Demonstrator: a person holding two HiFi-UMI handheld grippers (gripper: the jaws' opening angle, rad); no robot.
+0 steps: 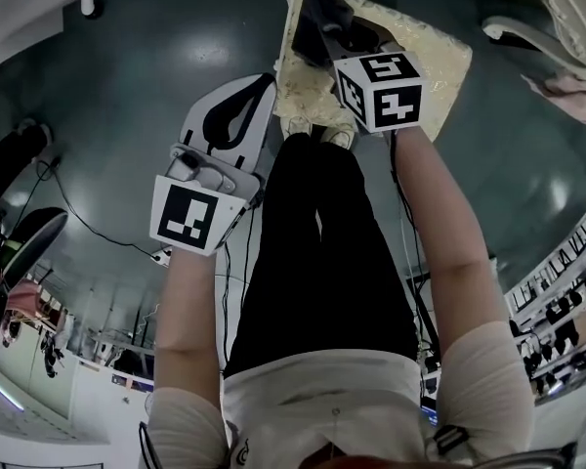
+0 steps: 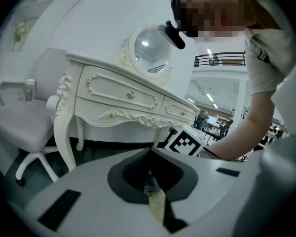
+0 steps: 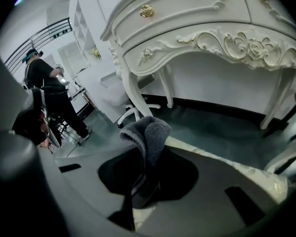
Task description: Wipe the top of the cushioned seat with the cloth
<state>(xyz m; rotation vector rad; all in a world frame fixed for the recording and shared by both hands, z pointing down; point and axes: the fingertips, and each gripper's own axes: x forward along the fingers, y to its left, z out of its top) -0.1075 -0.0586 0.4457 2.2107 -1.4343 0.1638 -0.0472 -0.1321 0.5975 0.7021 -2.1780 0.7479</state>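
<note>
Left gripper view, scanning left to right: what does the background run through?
White swivel chair → carved front leg of the dressing table → round mirror → person's forearm.

Cushioned seat (image 1: 425, 62): cream-gold w/ faint floral brocade. Cloth (image 3: 149, 132): plain mid-grey. Left gripper (image 1: 261, 84) & right gripper (image 3: 144, 179): pale grey shells, dark grey insides. Marker cube (image 1: 379, 91): blk squares on wht. Dressing table (image 3: 202, 28): white w/ carved scrollwork, gold knobs. Floor (image 1: 176, 47): glossy dark teal. Trousers (image 1: 317, 262) blk, shirt (image 1: 322, 399) off-wht.
</note>
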